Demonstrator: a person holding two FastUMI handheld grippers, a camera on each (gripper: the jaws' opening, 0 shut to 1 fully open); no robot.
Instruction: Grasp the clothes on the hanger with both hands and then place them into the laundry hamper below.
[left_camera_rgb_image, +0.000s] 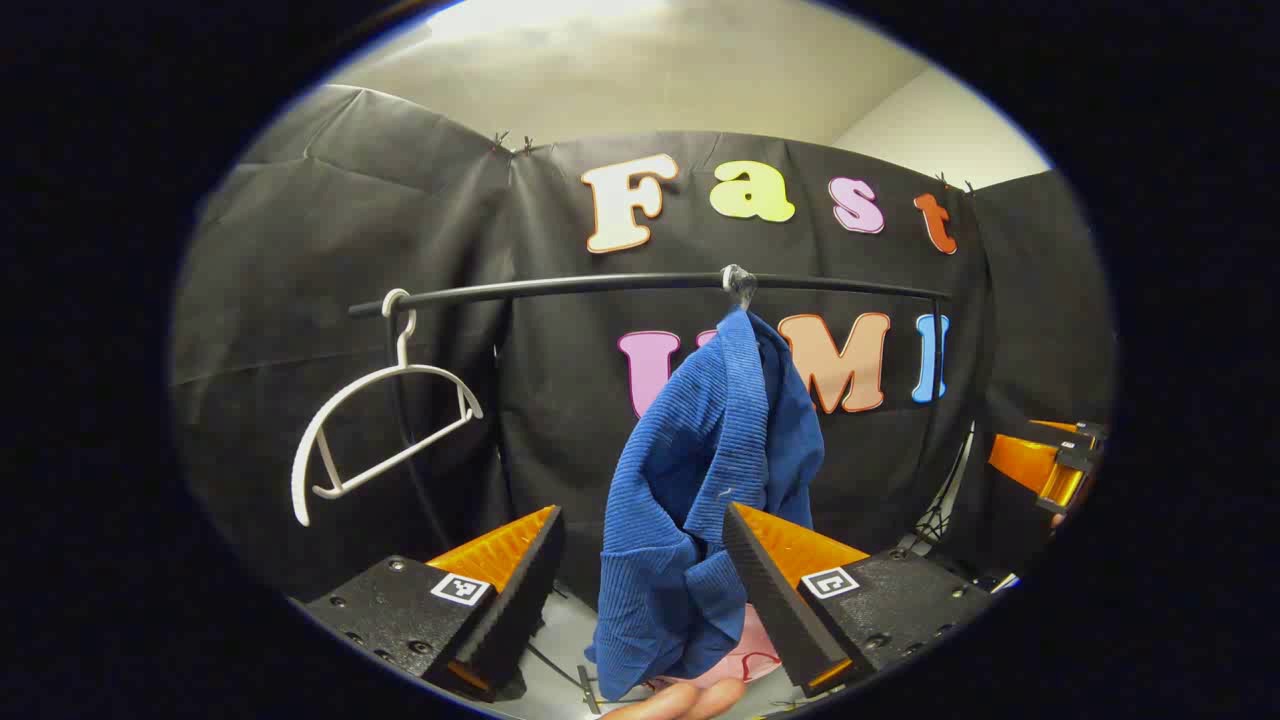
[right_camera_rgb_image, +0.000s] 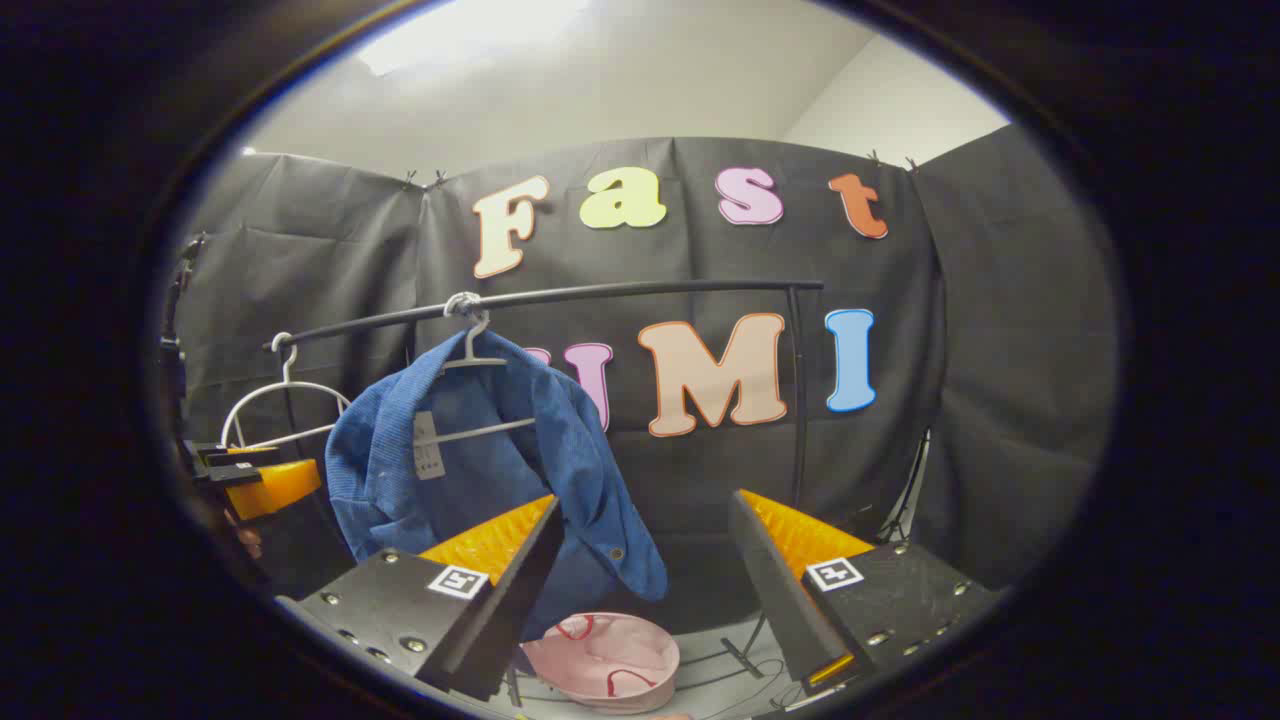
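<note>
Blue garment (right_camera_rgb_image: 470, 470) on hanger (right_camera_rgb_image: 475, 350), label unreadable; left claw (left_camera_rgb_image: 640, 580), right claw (right_camera_rgb_image: 645, 570) agape.

Each gripper, the left gripper (left_camera_rgb_image: 640, 570) and the right gripper (right_camera_rgb_image: 640, 570), carries two wedge-shaped fingers with ribbed inner faces, mounted on black textured blocks. Every block is studded with small round screws and bears a square white-and-black marker tag (left_camera_rgb_image: 460, 588) (the pattern resembles a fiducial code) near the finger's base.
</note>
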